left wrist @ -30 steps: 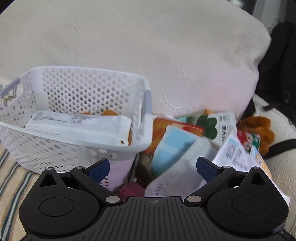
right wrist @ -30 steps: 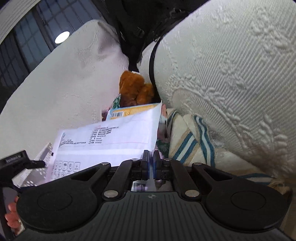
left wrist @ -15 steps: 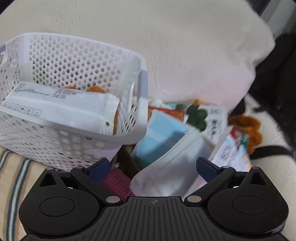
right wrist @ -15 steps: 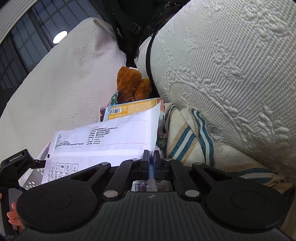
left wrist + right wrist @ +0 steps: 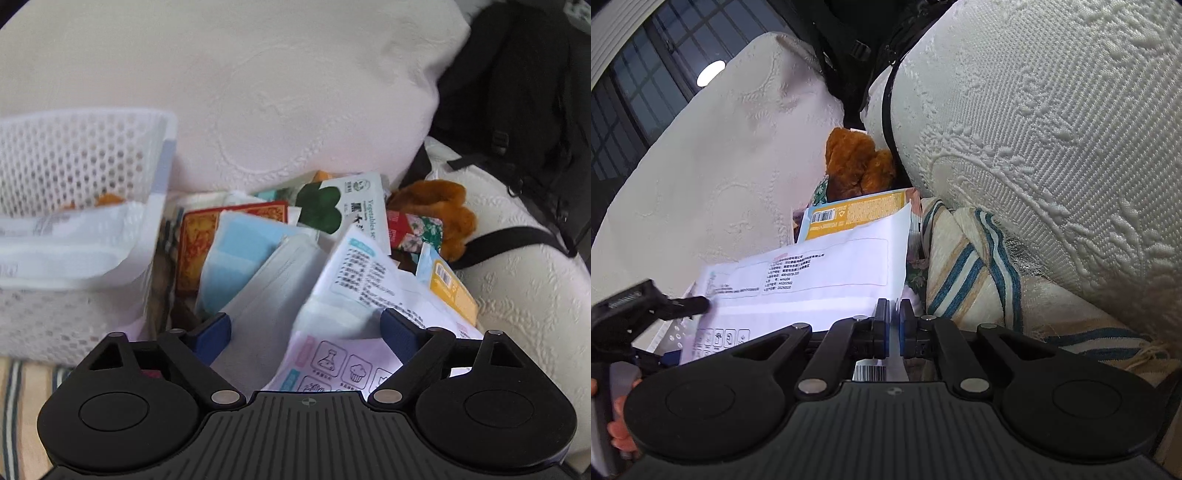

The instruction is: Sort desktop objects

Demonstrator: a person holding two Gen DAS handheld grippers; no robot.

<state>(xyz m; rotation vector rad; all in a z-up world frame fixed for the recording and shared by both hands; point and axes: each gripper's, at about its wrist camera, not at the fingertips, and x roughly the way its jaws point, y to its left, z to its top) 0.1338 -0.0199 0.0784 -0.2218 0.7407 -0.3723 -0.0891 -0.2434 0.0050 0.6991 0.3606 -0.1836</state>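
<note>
White printed packet (image 5: pixel 820 280) sits pinched at its lower right corner between the nearly closed fingers of the right gripper (image 5: pixel 893 325), mid-frame. At lower centre of its own view, the left gripper (image 5: pixel 304 328) spreads wide and empty over piled sachets, with the white perforated basket (image 5: pixel 74 155) at left.

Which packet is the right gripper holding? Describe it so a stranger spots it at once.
Start at the white perforated basket; right of it lies a heap of packets before a cream cushion. The right gripper pinches the large white packet nearest the cameras. Only it carries black printed text and a row of square icons.
</note>
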